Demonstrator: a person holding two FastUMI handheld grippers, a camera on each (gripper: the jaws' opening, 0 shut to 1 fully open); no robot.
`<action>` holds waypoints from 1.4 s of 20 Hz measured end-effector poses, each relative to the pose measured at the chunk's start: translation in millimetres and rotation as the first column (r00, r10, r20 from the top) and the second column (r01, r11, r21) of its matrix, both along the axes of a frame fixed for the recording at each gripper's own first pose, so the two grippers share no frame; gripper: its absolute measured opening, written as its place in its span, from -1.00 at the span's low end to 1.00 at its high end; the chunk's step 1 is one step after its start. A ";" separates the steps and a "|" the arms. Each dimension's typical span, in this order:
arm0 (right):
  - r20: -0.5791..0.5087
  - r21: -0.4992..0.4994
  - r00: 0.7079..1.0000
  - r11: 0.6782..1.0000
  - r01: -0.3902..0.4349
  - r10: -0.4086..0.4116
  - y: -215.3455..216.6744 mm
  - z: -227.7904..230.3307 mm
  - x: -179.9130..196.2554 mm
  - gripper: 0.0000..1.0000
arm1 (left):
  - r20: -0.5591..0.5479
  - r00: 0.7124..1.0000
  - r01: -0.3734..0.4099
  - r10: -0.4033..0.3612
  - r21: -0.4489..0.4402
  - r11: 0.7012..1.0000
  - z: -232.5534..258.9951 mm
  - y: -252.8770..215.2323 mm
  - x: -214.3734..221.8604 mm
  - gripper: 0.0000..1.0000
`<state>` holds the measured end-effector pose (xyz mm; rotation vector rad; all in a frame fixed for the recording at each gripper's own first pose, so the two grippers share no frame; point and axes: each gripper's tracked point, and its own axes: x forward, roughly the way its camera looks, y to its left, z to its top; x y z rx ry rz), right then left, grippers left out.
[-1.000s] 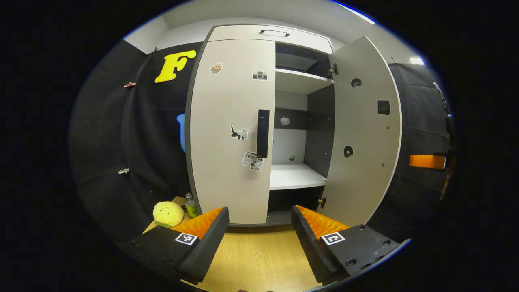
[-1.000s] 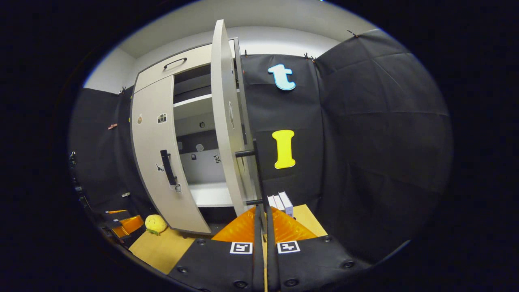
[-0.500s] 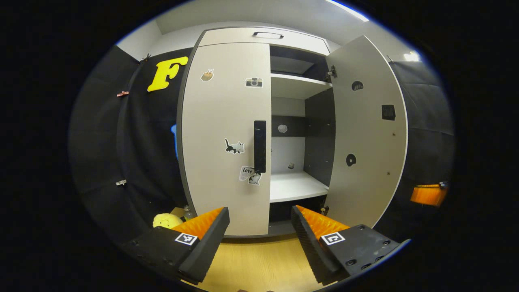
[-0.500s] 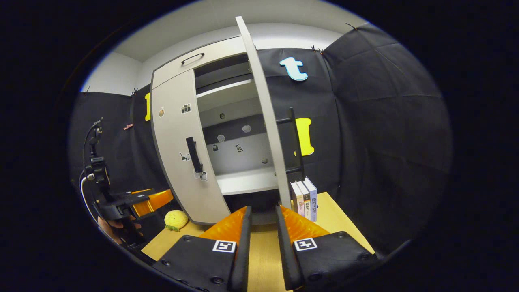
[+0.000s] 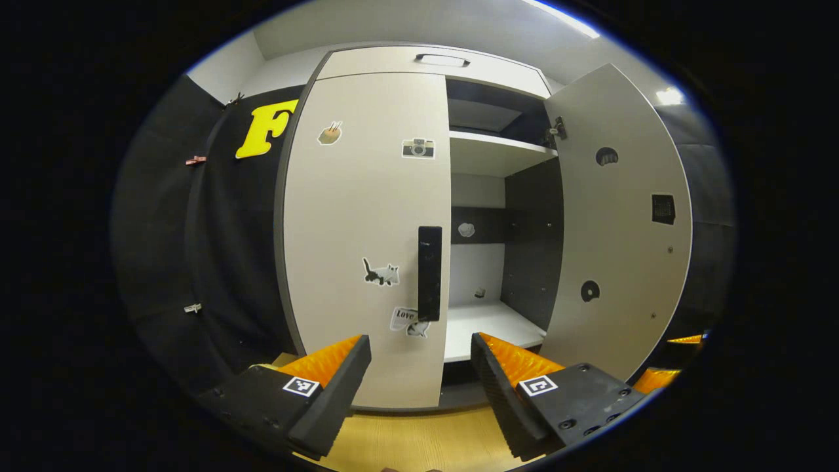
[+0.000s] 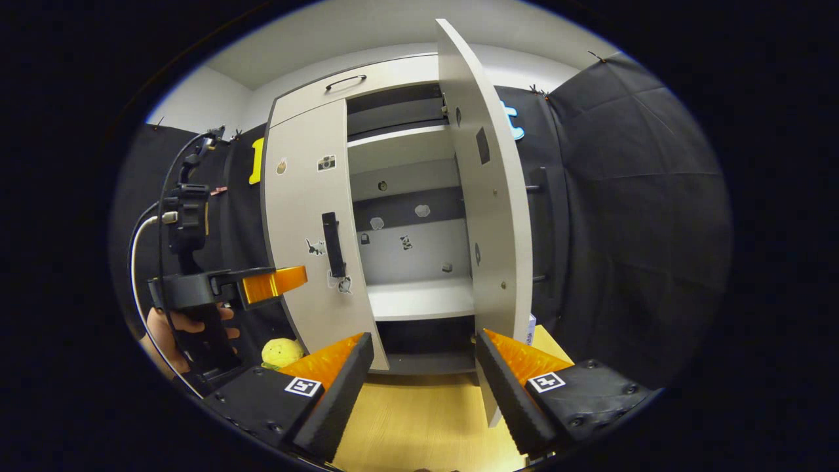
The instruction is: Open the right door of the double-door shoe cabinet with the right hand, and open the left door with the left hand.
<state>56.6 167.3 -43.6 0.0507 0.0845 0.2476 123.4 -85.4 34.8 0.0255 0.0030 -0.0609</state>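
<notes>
The shoe cabinet's left door [image 5: 357, 229] is closed, with stickers on it and a black vertical handle [image 5: 429, 272] at its inner edge. My left gripper [image 5: 419, 351] is open, just below and in front of that handle, touching nothing. The right door [image 5: 623, 223] stands swung wide open, showing white shelves [image 5: 491, 318]. In the right gripper view my right gripper [image 6: 425, 342] is open and holds nothing, in front of the open right door [image 6: 495, 196]. The left door's handle [image 6: 333, 244] is farther left, and a hand holds the left gripper [image 6: 292, 278] near it.
The cabinet stands on a wooden table [image 6: 419, 419]. A yellow plush toy [image 6: 282, 353] lies at the cabinet's left foot. The open door's own handle [image 6: 541, 223] is on its far side, near the black cloth wall. My right gripper's orange fingers [image 5: 655, 379] are low right in the left gripper view.
My right gripper let go of the right door's handle, opened, and swung left to face the cabinet. The right door is wider open. My left gripper moved closer to the left door's handle.
</notes>
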 end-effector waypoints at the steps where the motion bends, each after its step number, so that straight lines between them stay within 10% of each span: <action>1: 0.009 -0.003 1.000 1.000 0.002 -0.002 0.5 -0.6 3.4 0.97 | 0.006 1.000 -0.002 0.002 0.000 1.000 3.1 0.1 7.6 0.89; 15: 0.038 -0.018 0.998 0.999 -0.044 0.045 10.9 -18.6 23.9 0.96 | 0.046 0.998 -0.044 0.048 -0.083 0.996 34.9 -2.8 110.0 0.84; 28: -0.032 -0.029 0.997 0.997 -0.071 0.070 11.2 -44.9 37.5 0.97 | 0.025 0.999 -0.039 0.041 -0.073 0.997 38.0 -14.3 139.9 -0.13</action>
